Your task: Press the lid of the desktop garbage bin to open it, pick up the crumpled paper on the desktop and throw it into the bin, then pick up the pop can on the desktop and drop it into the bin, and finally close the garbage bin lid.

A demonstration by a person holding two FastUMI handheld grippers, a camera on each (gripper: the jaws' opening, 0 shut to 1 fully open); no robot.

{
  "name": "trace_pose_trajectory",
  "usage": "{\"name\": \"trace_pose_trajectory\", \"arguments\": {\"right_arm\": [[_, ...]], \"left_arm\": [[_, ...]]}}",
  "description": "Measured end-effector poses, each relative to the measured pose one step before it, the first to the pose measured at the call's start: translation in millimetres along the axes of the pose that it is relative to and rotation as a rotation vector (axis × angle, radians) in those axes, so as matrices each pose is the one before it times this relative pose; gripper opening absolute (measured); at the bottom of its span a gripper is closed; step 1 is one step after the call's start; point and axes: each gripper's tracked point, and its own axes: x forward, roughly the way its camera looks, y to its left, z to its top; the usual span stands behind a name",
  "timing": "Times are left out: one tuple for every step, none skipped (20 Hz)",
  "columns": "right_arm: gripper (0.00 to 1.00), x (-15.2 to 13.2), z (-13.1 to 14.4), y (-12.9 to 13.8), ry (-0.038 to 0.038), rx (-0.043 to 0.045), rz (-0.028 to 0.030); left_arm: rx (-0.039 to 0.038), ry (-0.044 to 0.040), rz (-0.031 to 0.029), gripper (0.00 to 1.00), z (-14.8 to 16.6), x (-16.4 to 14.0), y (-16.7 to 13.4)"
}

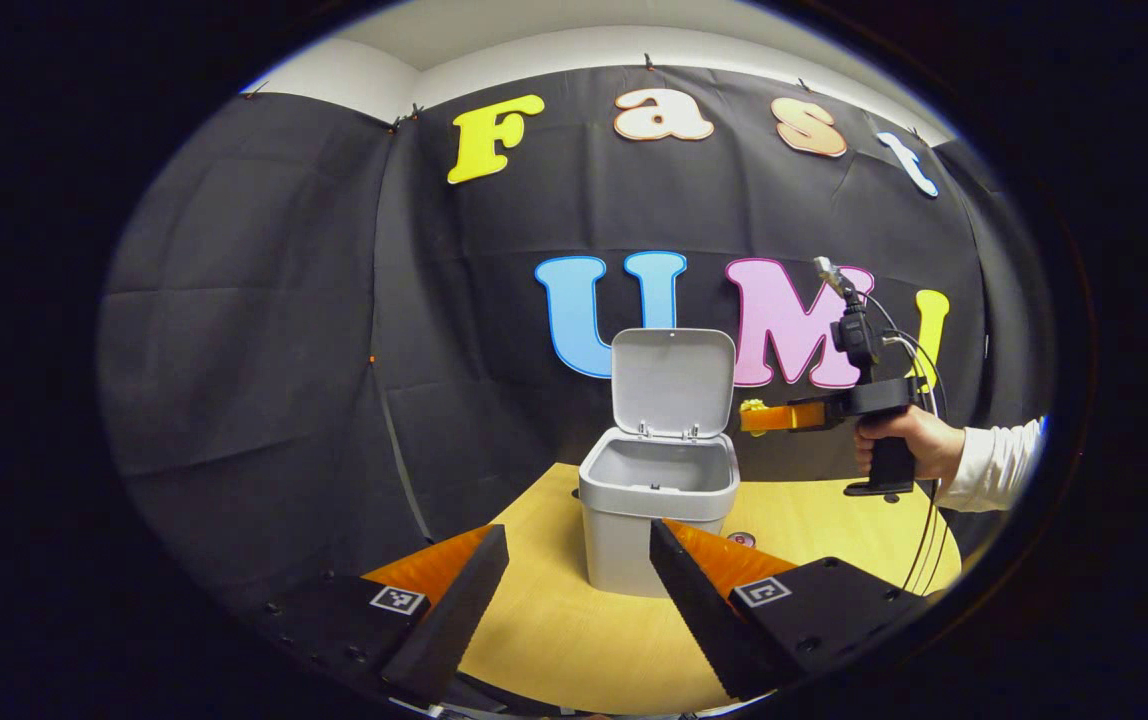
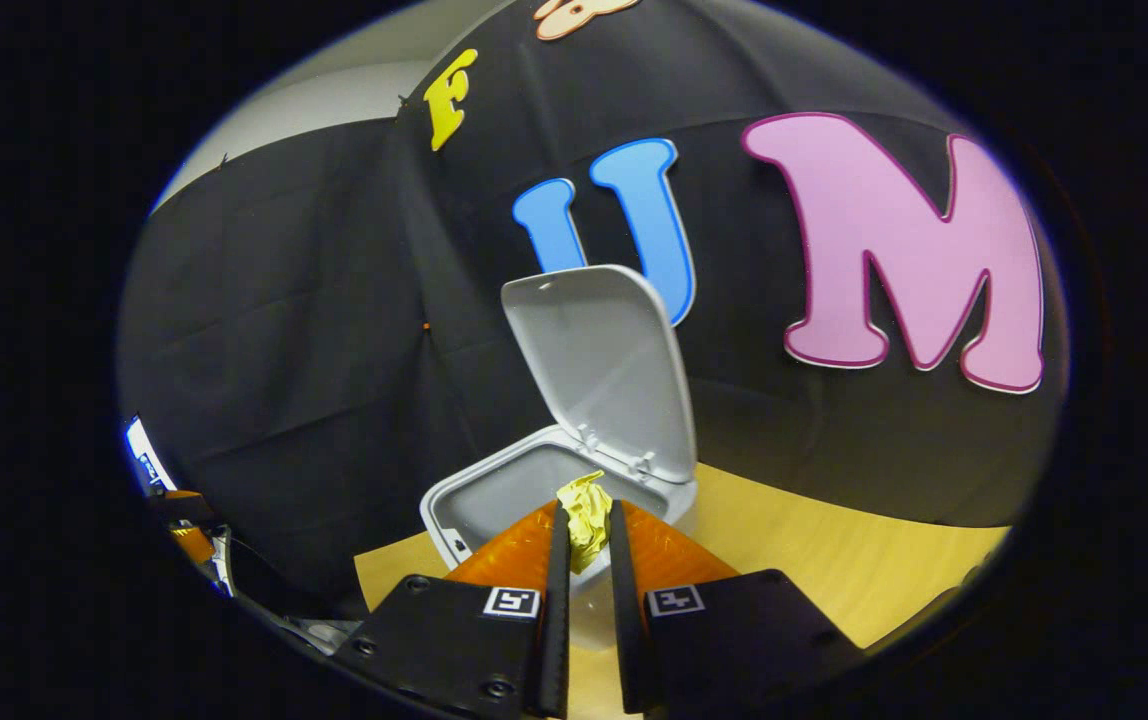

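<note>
Right gripper view: right gripper (image 2: pixel 587 525) is closed narrow on the crumpled paper (image 2: pixel 584 512), both fingers pressing it, held above the open mouth of the garbage bin (image 2: pixel 494 490). Bin lid (image 2: pixel 599 365) stands raised, hinged at the rear. Left gripper view: left gripper (image 1: pixel 579 590) is spread wide with nothing between its fingers, low over the table (image 1: pixel 574 640), bin directly ahead. A hand (image 1: pixel 909 440) holds the right gripper beside the bin. Pop can: cannot tell.
</note>
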Motion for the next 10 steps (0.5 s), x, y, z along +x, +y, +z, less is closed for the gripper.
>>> {"name": "trace_pose_trajectory", "arguments": {"right_arm": [[0.24,0.04,2.13,0.80,0.00329,-0.00935,0.00710],[0.24,-1.44,1.15,-1.52,0.00661,-0.01388,0.00258],[0.24,-1.42,4.18,0.53,0.00839,-0.01557,0.00186],[0.24,0.89,-0.14,0.48,0.01044,-0.01168,0.00417],[0.24,-0.61,-2.16,1.66,0.02064,0.00008,0.01343],[0.34,0.78,-2.71,-7.18,0.01655,0.00270,-0.00866],[0.50,2.36,-3.59,4.54,0.00583,0.00608,0.00855],[0.66,-0.51,2.68,-1.24,-0.00493,-0.00464,-0.01168],[0.82,1.31,2.37,1.18,-0.01156,-0.00548,0.00812],[0.99,-2.44,0.95,0.70,-0.01221,-0.01062,-0.00101]], "left_arm": [[-0.00424,0.00142,0.00680,0.96,-0.90,-1.96,0.96],[-0.00290,0.00227,0.00640,0.96,-1.55,-2.02,2.45],[-0.00357,0.00268,0.00720,0.96,-1.56,-0.72,0.39],[-0.00522,0.00293,0.00300,0.96,-1.44,-0.58,-0.05],[-0.00420,0.00231,-0.00311,0.96,-3.07,-1.77,-2.16],[-0.00330,-0.00227,-0.00801,0.96,-1.02,-1.10,-2.66],[-0.00345,-0.00526,-0.01640,0.96,-1.73,-0.39,-6.56],[-0.00074,-0.00216,-0.01682,0.96,-1.04,1.35,-6.01],[0.00028,0.00105,-0.01899,0.96,-3.92,2.64,-7.01],[0.00197,0.00679,-0.02568,0.96,-5.70,2.71,-9.31]]}}
